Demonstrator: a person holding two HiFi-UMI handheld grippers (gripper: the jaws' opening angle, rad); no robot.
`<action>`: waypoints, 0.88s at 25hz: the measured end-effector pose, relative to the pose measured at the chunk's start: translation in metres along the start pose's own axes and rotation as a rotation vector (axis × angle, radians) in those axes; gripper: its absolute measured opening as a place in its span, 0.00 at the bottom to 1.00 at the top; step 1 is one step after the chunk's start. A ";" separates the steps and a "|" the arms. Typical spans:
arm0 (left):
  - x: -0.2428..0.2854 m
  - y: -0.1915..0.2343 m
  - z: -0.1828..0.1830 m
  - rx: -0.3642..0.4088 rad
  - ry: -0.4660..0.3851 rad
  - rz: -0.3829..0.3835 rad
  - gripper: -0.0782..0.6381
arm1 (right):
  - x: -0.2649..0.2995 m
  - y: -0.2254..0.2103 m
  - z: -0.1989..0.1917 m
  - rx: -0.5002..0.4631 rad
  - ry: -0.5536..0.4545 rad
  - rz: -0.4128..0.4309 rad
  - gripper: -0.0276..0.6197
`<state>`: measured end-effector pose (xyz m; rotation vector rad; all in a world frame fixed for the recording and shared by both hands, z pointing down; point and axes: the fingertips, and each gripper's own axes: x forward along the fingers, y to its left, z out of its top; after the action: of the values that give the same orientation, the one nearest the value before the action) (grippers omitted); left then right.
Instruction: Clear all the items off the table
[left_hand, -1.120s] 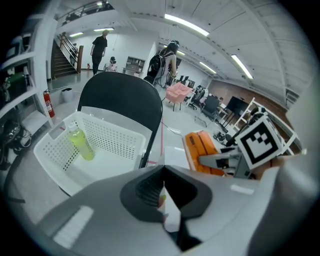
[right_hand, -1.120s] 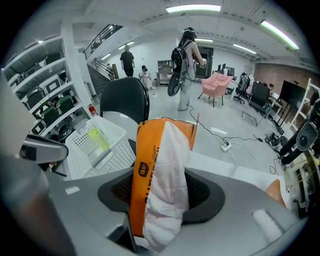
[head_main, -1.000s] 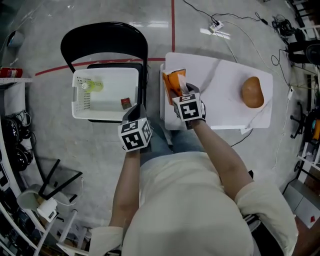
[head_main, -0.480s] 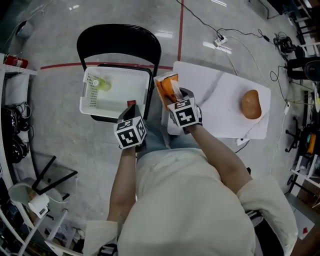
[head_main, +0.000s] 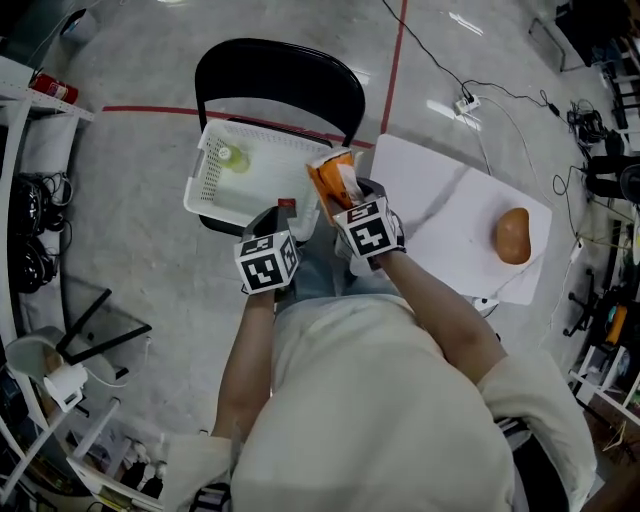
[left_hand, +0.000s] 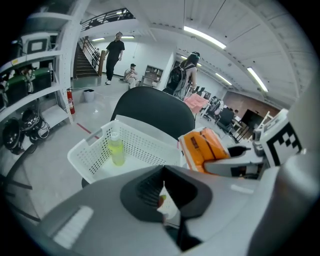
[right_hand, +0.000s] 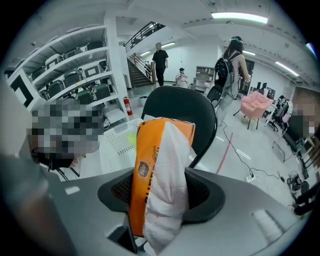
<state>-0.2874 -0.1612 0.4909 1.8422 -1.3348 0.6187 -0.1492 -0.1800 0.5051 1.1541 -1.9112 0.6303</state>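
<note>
An orange tissue pack (head_main: 334, 180) with white tissue spilling from it (right_hand: 161, 175) stands between the jaws of my right gripper (head_main: 346, 198), which is shut on it. The pack hangs at the right rim of the white basket (head_main: 205, 190), left of the white table (head_main: 440, 215). My left gripper (head_main: 283, 216) is at the basket's near right corner, shut on a small white packet (left_hand: 167, 202) with a red part (head_main: 287, 205). A yellow-green bottle (head_main: 232, 157) lies in the basket (left_hand: 95, 152). A brown rounded item (head_main: 512, 236) rests on the table's right side.
The basket sits on a black folding chair (head_main: 280, 75). Cables and a power strip (head_main: 465, 102) lie on the floor behind the table. Shelving (head_main: 30, 240) stands at the left. People stand far off in the room (left_hand: 114, 50).
My right gripper has carried the tissue pack left, from over the table's left edge to the basket's right rim. The left gripper with its packet has shifted beside it; the head view has turned.
</note>
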 end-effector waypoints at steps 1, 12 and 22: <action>-0.001 0.006 0.001 -0.008 -0.003 0.005 0.12 | 0.004 0.005 0.003 -0.009 0.001 0.008 0.42; -0.009 0.059 0.008 -0.072 -0.010 0.065 0.12 | 0.042 0.047 0.035 -0.095 0.022 0.076 0.42; -0.012 0.086 0.000 -0.126 0.001 0.092 0.12 | 0.071 0.072 0.042 -0.152 0.063 0.112 0.43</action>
<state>-0.3728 -0.1681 0.5074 1.6866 -1.4318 0.5696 -0.2475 -0.2128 0.5394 0.9267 -1.9439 0.5635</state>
